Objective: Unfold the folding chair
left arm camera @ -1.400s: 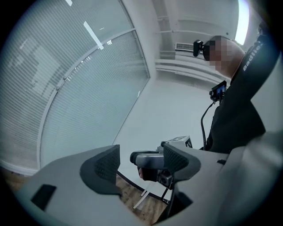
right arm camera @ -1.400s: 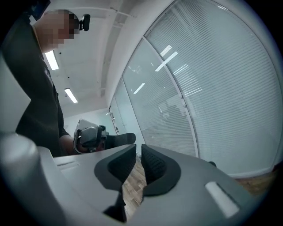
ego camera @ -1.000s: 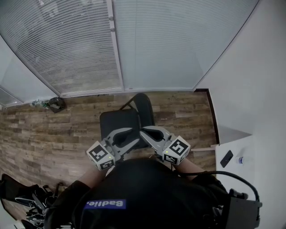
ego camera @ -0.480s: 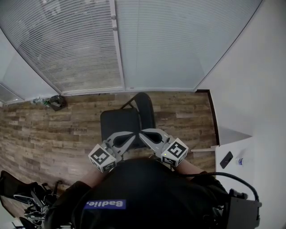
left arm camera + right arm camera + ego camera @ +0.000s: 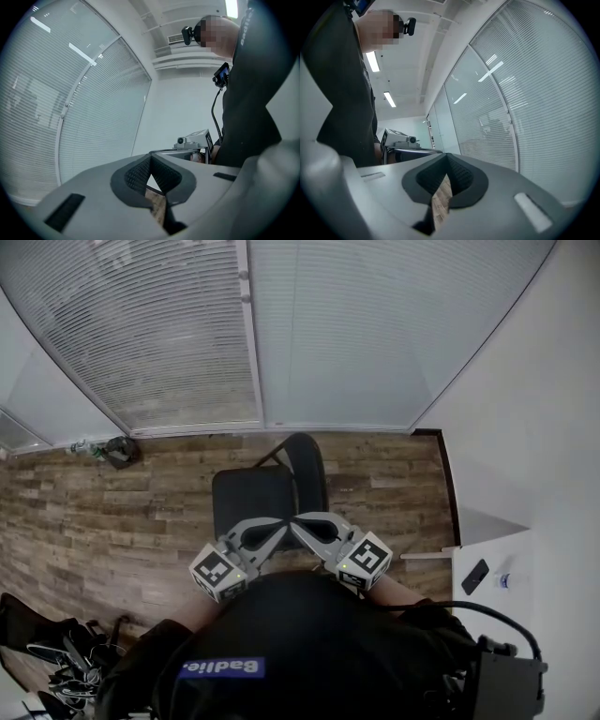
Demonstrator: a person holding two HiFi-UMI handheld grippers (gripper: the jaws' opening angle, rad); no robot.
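The black folding chair (image 5: 251, 499) stands on the wooden floor in front of me, its seat flat and its backrest (image 5: 307, 465) to the right of the seat. Both grippers hover close to my body, above the seat's near edge, pointing toward each other. My left gripper (image 5: 282, 527) is shut with nothing in it, and the left gripper view shows its pads (image 5: 140, 171) pressed together. My right gripper (image 5: 297, 521) is also shut and empty, its pads (image 5: 457, 176) meeting at the tip. Neither gripper touches the chair.
Window blinds (image 5: 187, 324) run along the far wall. A white wall (image 5: 525, 427) closes the right side. At lower right a white table (image 5: 487, 554) carries a phone (image 5: 475, 574). A dark bag and cables (image 5: 56, 652) lie at lower left. A small object (image 5: 111, 452) sits by the window base.
Both grippers' jaws have closed; the left stood clearly apart a second ago. The two grippers drew slightly nearer my body. The chair has not moved.
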